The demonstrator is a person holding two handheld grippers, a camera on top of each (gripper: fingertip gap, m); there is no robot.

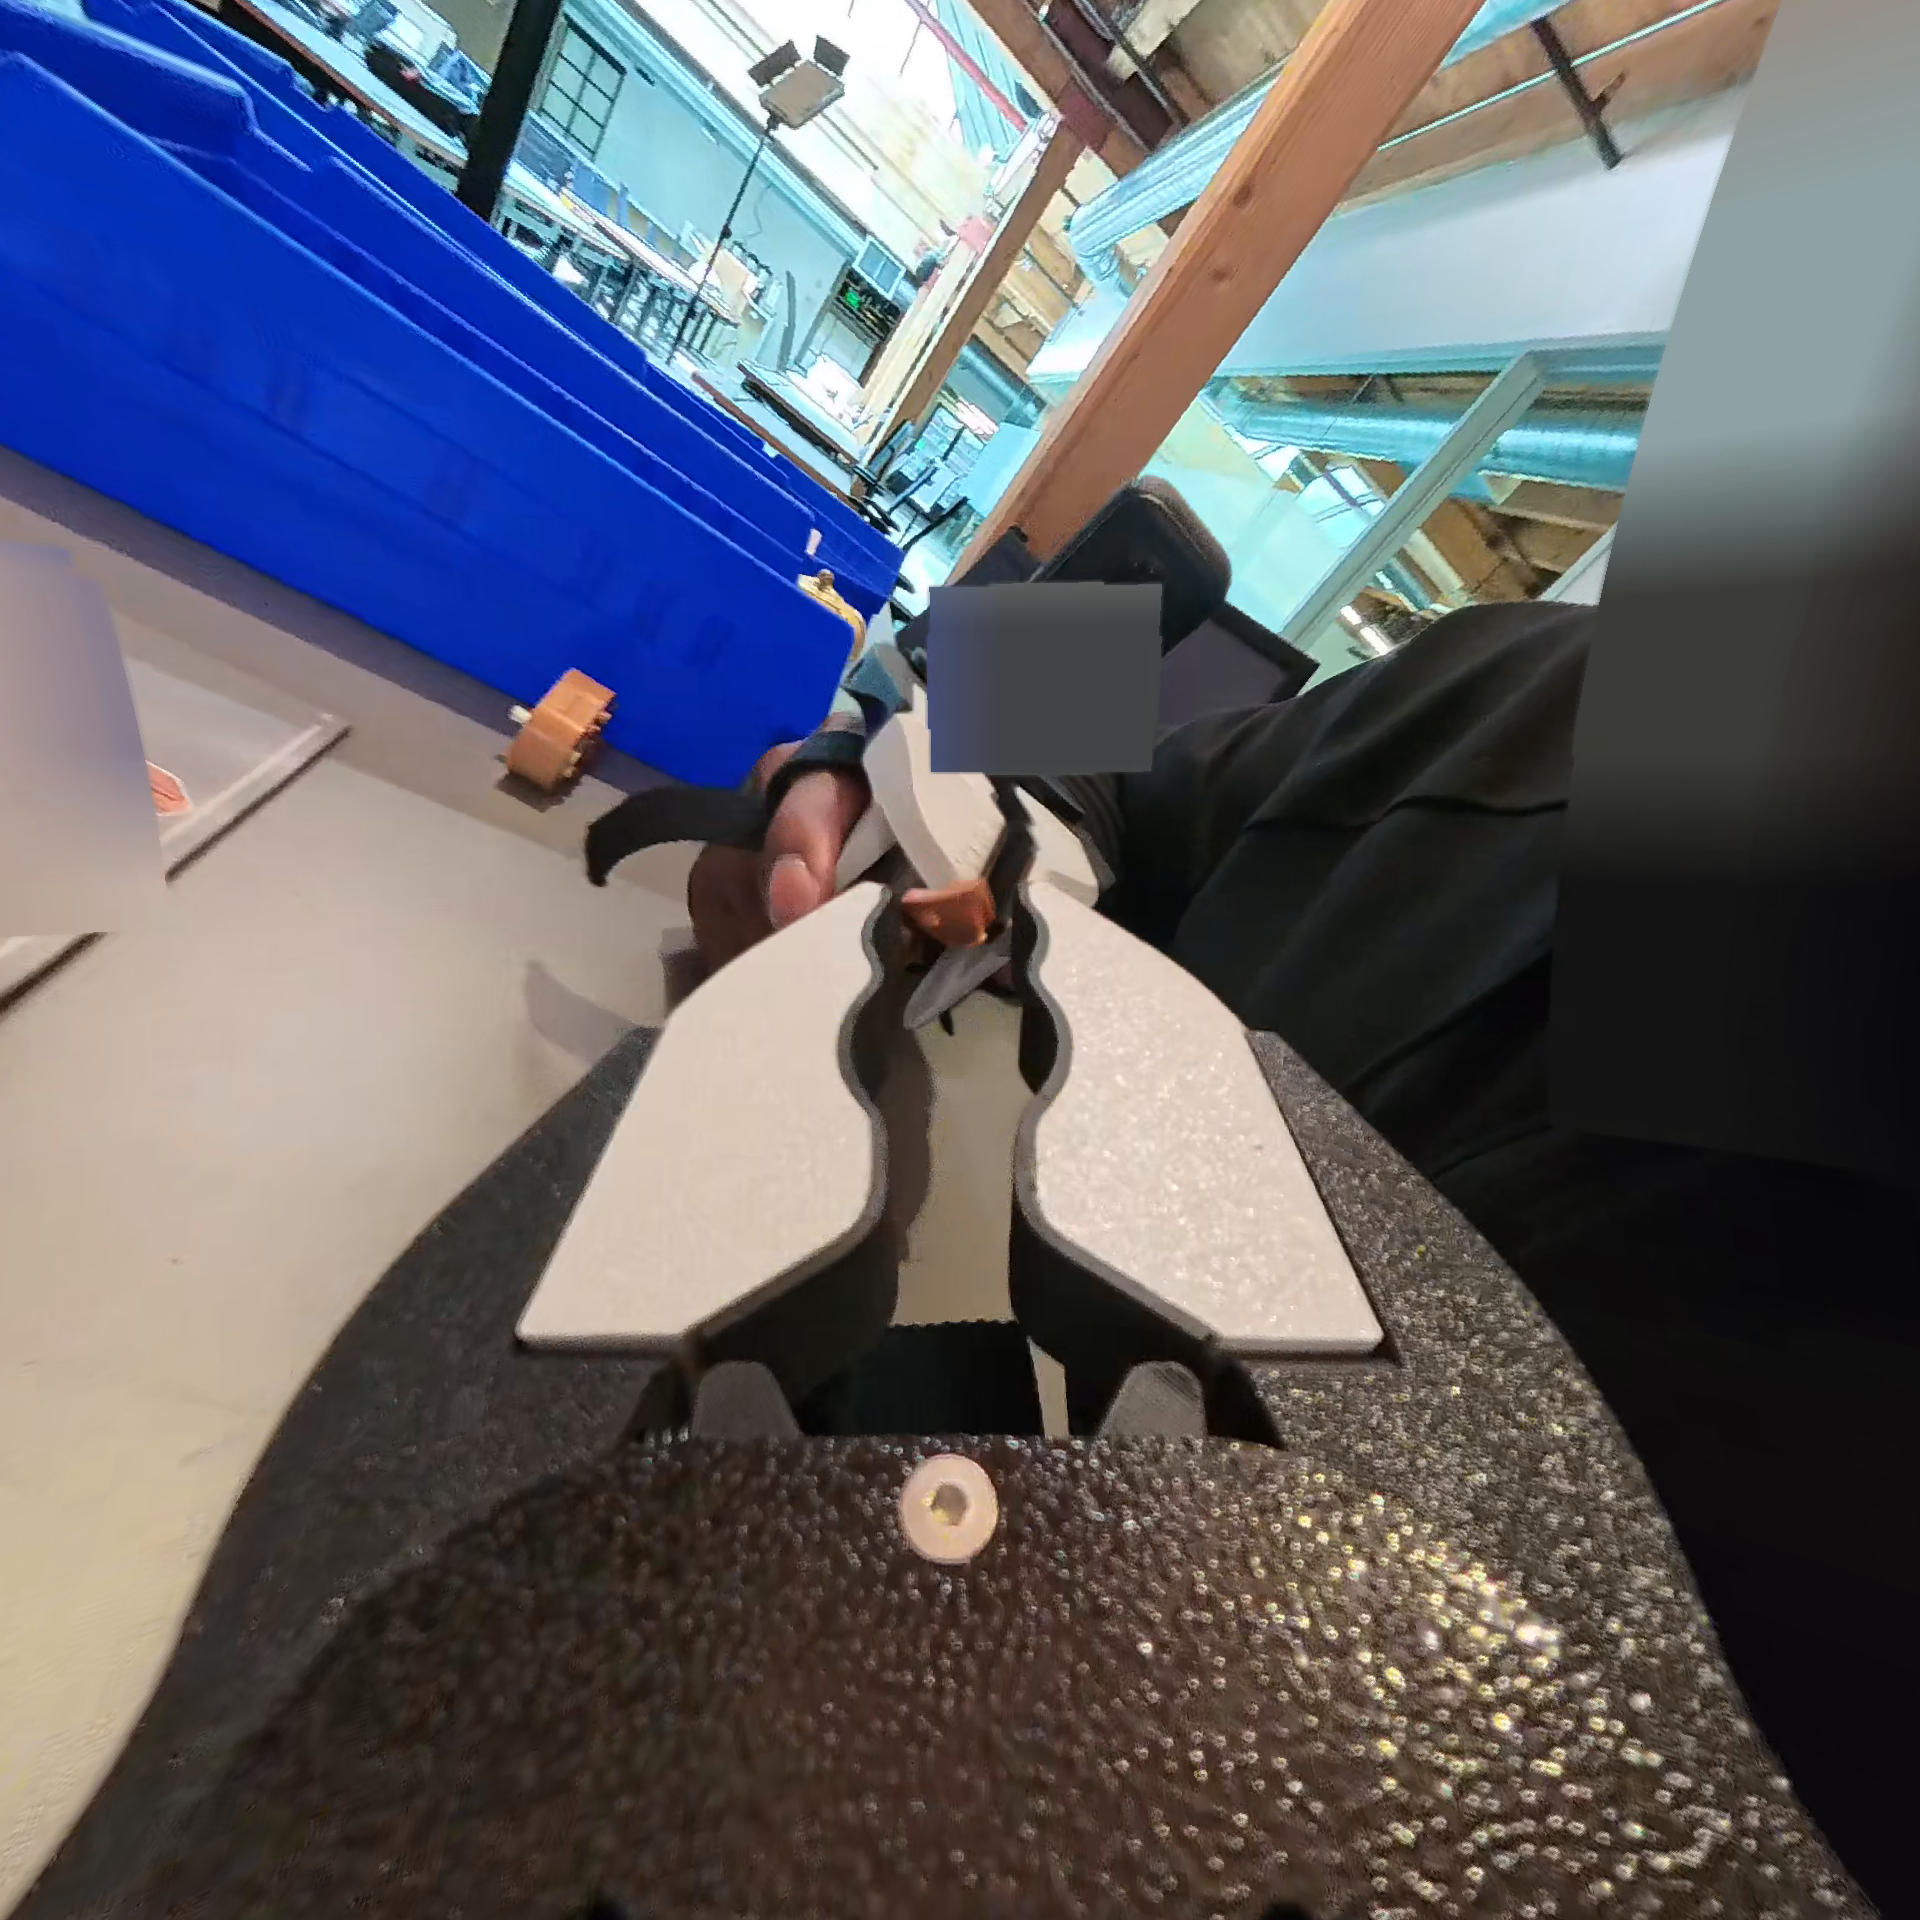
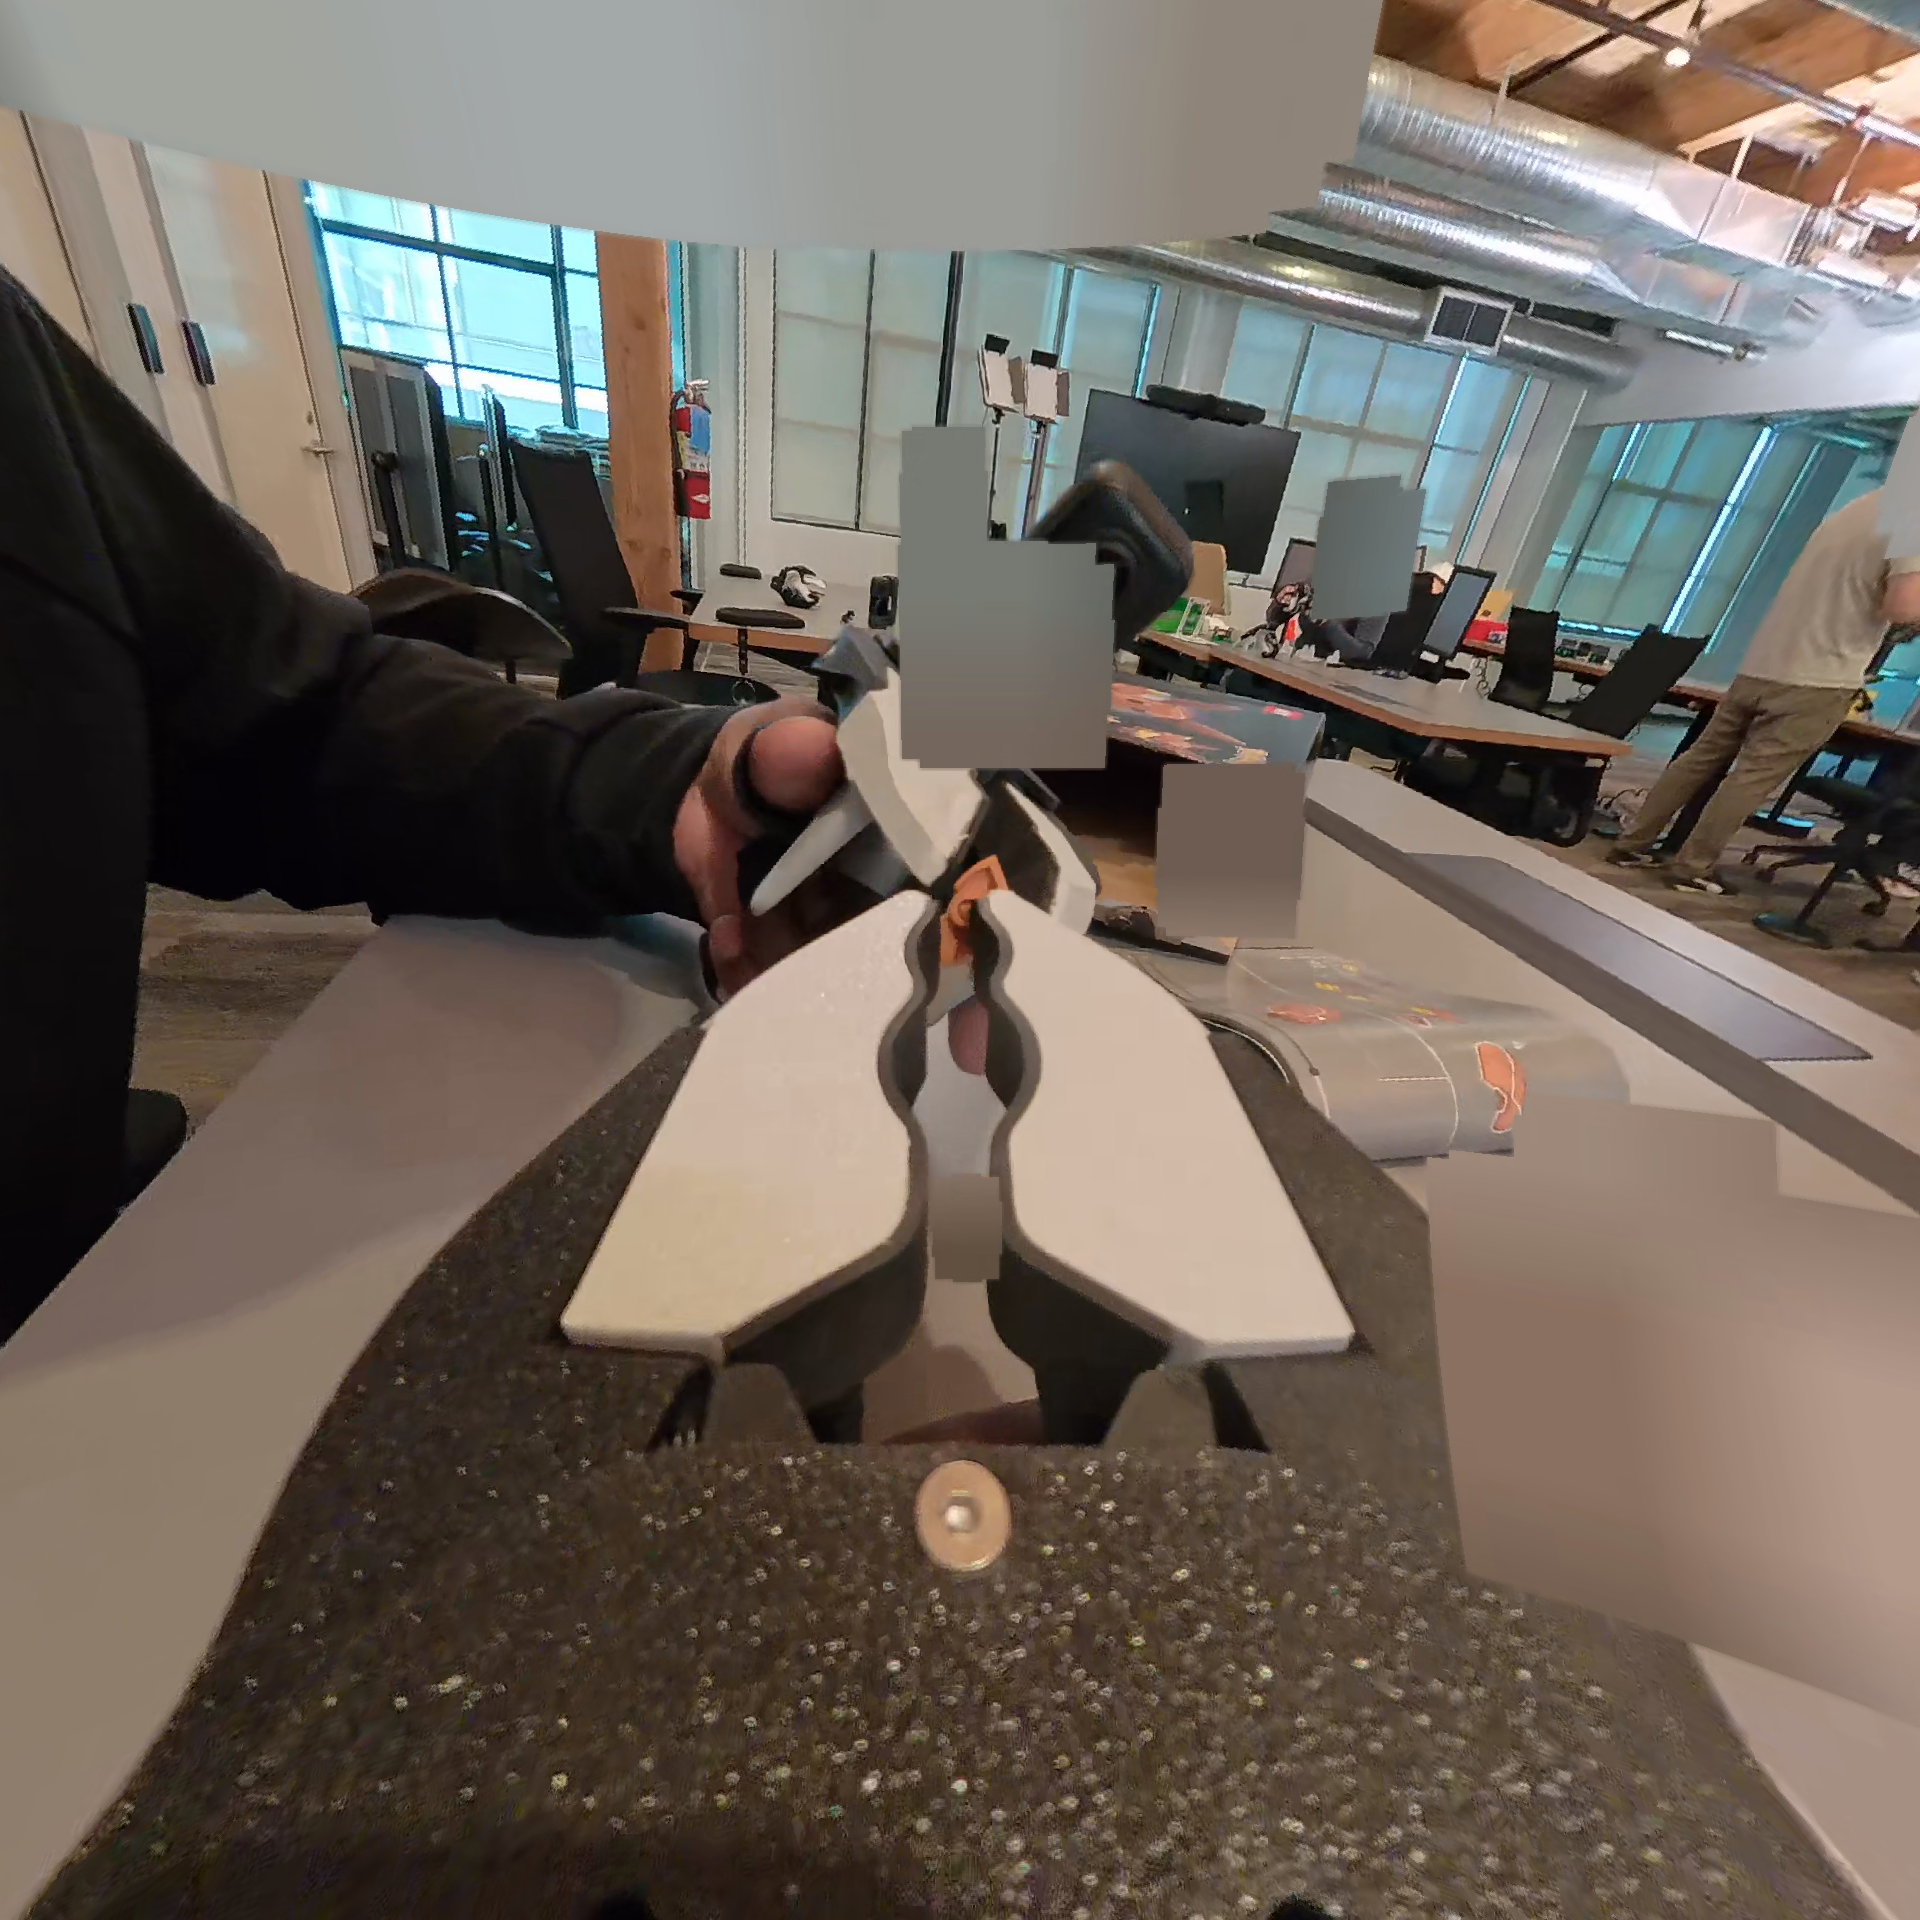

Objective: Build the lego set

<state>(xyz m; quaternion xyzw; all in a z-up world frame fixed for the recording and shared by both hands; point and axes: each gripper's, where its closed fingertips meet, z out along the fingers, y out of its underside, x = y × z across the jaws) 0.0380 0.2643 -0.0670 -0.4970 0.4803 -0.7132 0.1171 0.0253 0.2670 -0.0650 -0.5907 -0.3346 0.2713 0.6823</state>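
My two grippers meet tip to tip above a grey table (image 1: 260,1039). A small orange-brown piece (image 1: 945,912) sits between them. In the left wrist view my left gripper (image 1: 956,920) has its fingertips narrowly apart and closed on the piece's sides. The right gripper (image 1: 971,873) comes in from above, held by a hand (image 1: 774,883), with its tips on the same piece. In the right wrist view my right gripper (image 2: 961,904) is almost closed on the orange piece (image 2: 961,925). The left gripper (image 2: 987,857) grips it from the far side.
Blue plastic bins (image 1: 312,364) stand along the table's far left. A tan round toothed part with a white pin (image 1: 561,727) lies beside them. A picture booklet (image 2: 1403,1049) and a printed box (image 2: 1216,717) lie right of the grippers. A person (image 2: 1797,686) stands far right. Only a small space, under 4 cm, lies between the two pairs of fingers.
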